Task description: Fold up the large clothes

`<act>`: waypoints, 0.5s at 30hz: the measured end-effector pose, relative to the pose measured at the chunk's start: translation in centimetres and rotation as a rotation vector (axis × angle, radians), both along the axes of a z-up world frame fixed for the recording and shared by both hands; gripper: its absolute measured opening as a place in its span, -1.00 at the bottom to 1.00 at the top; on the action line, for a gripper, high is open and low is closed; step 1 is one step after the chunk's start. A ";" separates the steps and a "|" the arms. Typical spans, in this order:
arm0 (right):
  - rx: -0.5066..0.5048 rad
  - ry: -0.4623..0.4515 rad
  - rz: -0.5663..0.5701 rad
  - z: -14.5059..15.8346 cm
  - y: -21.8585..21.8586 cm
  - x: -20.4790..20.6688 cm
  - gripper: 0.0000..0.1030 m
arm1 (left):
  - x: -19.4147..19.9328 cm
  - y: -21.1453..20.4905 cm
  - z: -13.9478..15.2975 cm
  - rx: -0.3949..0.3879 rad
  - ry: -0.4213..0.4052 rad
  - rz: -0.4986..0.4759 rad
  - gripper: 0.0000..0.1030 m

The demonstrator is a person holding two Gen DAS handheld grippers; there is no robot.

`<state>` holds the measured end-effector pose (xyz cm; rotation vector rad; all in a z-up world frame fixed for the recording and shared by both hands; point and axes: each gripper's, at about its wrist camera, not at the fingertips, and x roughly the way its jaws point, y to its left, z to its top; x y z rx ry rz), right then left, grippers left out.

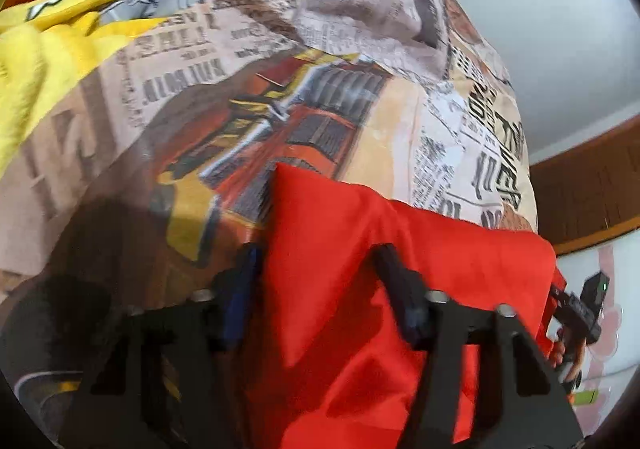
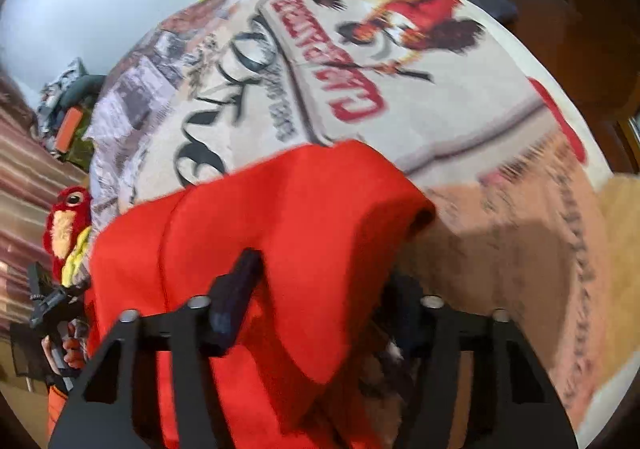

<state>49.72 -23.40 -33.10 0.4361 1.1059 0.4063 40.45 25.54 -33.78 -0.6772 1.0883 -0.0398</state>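
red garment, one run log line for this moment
stage: mid-fold | left gripper: red garment between fingers, grip unclear | right gripper: same | under: printed bedspread

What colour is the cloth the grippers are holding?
Bright red-orange all over, no pattern. The cloth shows best in the left wrist view.

Soft indoor light, motion blur throughout, strong fisheye bending at dark rims, shadows beneath the fingers (image 1: 390,269)

surface: printed bedspread (image 1: 192,97) | on it: red garment (image 1: 360,269), yellow cloth (image 1: 48,49)
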 end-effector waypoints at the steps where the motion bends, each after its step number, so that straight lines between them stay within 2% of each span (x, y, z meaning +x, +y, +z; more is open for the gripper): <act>1: 0.003 -0.010 0.006 0.2 0.3 -0.1 -0.32 | 0.2 -0.3 -0.1 0.005 0.007 -0.007 -0.34; 2: -0.006 -0.026 0.009 0.5 0.5 -0.1 -0.46 | 0.1 -0.3 -0.1 0.015 0.011 -0.011 -0.42; 4: -0.025 -0.061 0.024 1.2 0.9 -0.4 -0.63 | 0.3 -0.6 0.1 0.051 0.011 -0.012 -0.63; 6: -0.070 -0.091 0.024 1.9 1.2 -0.8 -0.69 | 0.8 -0.9 0.9 0.086 0.007 -0.006 -0.74; 9: -0.134 -0.132 0.021 2.6 1.3 -0.8 -0.72 | 2.5 -1.5 2.3 0.148 0.003 -0.025 -0.78; 13: -0.204 -0.145 -0.020 3.0 0.7 0.0 -0.72 | 5.9 -3.0 5.7 0.251 -0.067 -0.043 -0.78; 15: -0.220 -0.138 -0.052 3.0 0.2 0.6 -0.72 | 7.1 -3.5 6.6 0.280 -0.091 -0.043 -0.78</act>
